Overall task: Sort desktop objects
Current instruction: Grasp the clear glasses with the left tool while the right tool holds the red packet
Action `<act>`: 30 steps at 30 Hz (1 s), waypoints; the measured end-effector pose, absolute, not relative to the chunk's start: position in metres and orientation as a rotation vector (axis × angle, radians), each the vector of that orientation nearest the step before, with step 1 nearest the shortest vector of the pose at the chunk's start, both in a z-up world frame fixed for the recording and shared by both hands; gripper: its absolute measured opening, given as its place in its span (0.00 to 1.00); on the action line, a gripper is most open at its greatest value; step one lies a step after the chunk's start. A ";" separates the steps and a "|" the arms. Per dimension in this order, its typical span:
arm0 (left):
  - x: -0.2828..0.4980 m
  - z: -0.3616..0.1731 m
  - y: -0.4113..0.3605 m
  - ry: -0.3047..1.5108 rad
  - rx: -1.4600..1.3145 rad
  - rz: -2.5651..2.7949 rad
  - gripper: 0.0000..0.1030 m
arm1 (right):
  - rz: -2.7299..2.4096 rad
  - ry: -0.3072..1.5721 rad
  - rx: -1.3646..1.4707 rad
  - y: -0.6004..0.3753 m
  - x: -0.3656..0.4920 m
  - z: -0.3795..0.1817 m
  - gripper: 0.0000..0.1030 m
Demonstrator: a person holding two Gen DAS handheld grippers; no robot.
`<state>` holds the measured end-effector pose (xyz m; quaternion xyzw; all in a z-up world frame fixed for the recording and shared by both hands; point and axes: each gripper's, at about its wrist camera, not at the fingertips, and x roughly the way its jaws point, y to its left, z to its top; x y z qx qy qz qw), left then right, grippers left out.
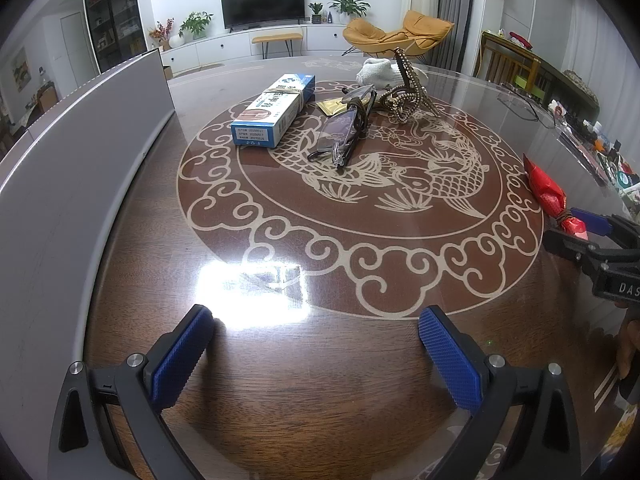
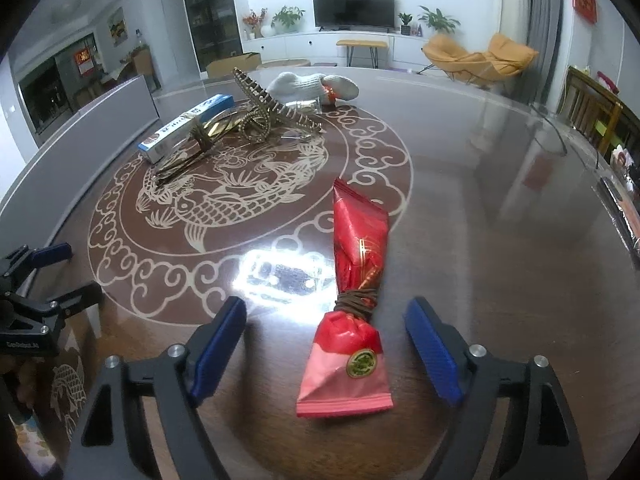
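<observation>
Two hand-held grippers with blue padded fingers hover over a dark brown round table inlaid with a pale fish and cloud pattern.

The right gripper has its jaws spread wide. A red packet, bound near one end with brown cord, lies flat on the table between the two pads, touching neither. Its pink sealed end, with a small round gold sticker, points back toward the gripper; its longer red end points away.

The left gripper also stands wide, with only bare tabletop between its pads. Seen from it, the red packet lies off to the right, next to the right gripper.

Well beyond both grippers, near the middle of the table, is a loose cluster: a blue and white box on the left, dark folded glasses just right of it, a gold beaded hair clip further right, and a white rolled cloth behind them. A grey panel runs along the table's left edge.
</observation>
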<state>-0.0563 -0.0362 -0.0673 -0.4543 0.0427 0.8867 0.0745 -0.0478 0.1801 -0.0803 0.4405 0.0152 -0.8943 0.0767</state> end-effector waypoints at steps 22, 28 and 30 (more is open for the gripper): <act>-0.218 -0.047 0.029 0.306 -1.391 2.523 0.69 | -2.677 0.108 1.351 0.176 -0.051 -0.083 0.91; -0.231 -0.052 0.020 0.185 -1.370 2.561 0.22 | -2.685 0.105 1.354 0.178 -0.051 -0.083 0.91; -0.230 -0.051 0.019 0.188 -1.376 2.561 0.19 | -2.692 0.100 1.358 0.179 -0.051 -0.083 0.91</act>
